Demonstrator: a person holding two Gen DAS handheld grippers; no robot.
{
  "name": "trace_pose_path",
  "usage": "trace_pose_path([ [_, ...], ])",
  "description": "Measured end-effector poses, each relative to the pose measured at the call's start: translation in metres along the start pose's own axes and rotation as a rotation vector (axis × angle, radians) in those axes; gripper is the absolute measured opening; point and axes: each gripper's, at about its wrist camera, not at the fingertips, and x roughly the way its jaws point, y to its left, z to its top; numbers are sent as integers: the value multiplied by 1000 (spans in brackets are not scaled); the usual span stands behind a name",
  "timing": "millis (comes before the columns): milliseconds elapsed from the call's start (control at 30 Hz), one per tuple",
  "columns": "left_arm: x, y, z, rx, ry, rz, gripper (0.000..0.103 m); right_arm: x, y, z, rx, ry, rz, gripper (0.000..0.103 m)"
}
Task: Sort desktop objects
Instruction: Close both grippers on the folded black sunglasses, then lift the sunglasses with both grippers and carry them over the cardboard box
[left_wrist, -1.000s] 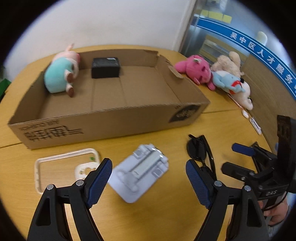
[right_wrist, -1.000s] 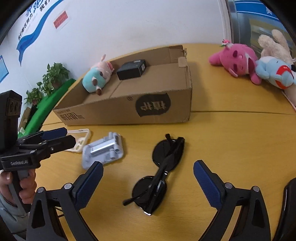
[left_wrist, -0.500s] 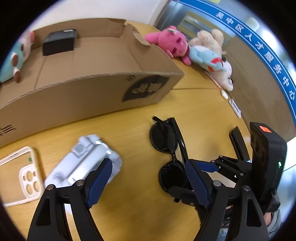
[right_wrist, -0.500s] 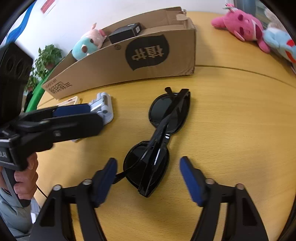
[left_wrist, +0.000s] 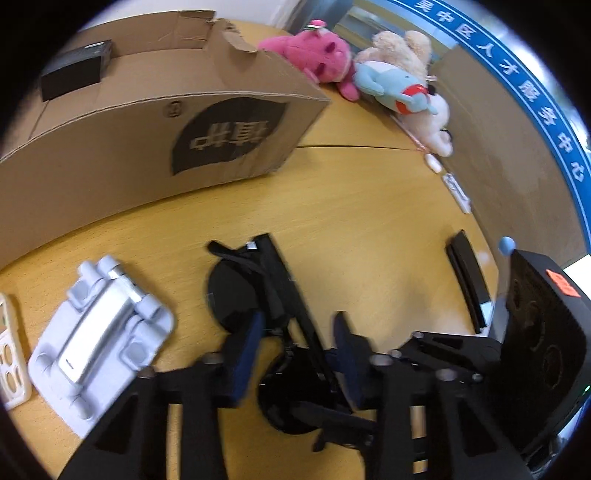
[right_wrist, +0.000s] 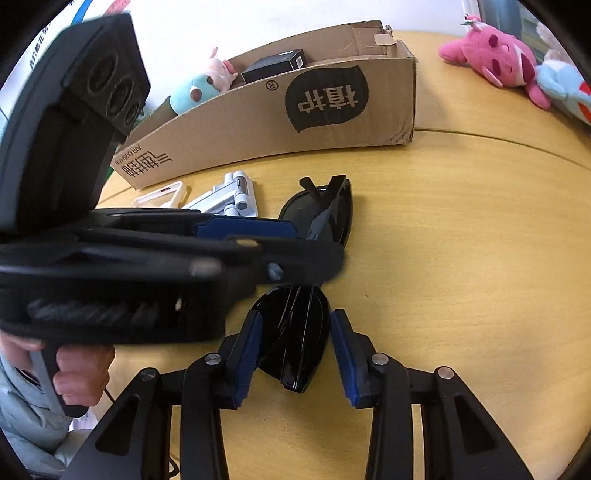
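Black folded sunglasses (left_wrist: 258, 295) lie on the wooden table in front of the cardboard box (left_wrist: 147, 122). My left gripper (left_wrist: 297, 354) has narrowed around the middle of the glasses, pads close to the frame. My right gripper (right_wrist: 295, 347) straddles the near lens (right_wrist: 295, 332), pads close on both sides; firm contact is unclear. In the right wrist view the left gripper's body (right_wrist: 129, 258) crosses over the glasses. A white phone stand (left_wrist: 103, 339) and a clear phone case (left_wrist: 9, 354) lie to the left.
The box holds a black case (left_wrist: 74, 74) and a teal-pink plush (right_wrist: 195, 92). Pink (left_wrist: 317, 62), blue (left_wrist: 391, 85) and beige plush toys sit at the far right table edge. A black object (left_wrist: 467, 277) lies at the right.
Both grippers moved in onto the sunglasses and narrowed from wide open to close around them. The left gripper swung right, away from the phone stand.
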Motion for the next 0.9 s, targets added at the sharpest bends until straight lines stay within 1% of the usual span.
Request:
trace_pose_path([
  [33, 1, 4, -1, -26, 20, -48, 15, -2, 0, 0, -2, -7, 15, 32],
  [67, 3, 5, -1, -40, 22, -72, 11, -3, 1, 0, -1, -10, 46, 24],
  [100, 3, 4, -2, -36, 19, -71, 11, -5, 4, 2, -6, -14, 54, 21],
  [167, 2, -3, -4, -9, 6, -24, 10, -5, 13, 4, -42, -15, 27, 22],
  [200, 2, -5, -4, -3, 0, -16, 9, -4, 16, 5, -51, -15, 21, 22],
  [367, -13, -2, -1, -9, -39, -58, 7, -13, 10, 13, -15, -42, 55, 21],
  [500, -34, -7, 5, 5, -94, -52, 7, -28, 11, 24, -25, -86, 65, 19],
  [600, -55, -13, 14, 26, -145, -46, 7, -39, 26, 32, -58, -124, 59, 19],
  [733, -90, -20, 33, 72, -222, -25, 7, -62, 43, 56, -115, -183, 68, 19],
  [900, -134, -28, 66, 139, -314, 5, 7, -91, 68, 101, -202, -264, 78, 19],
])
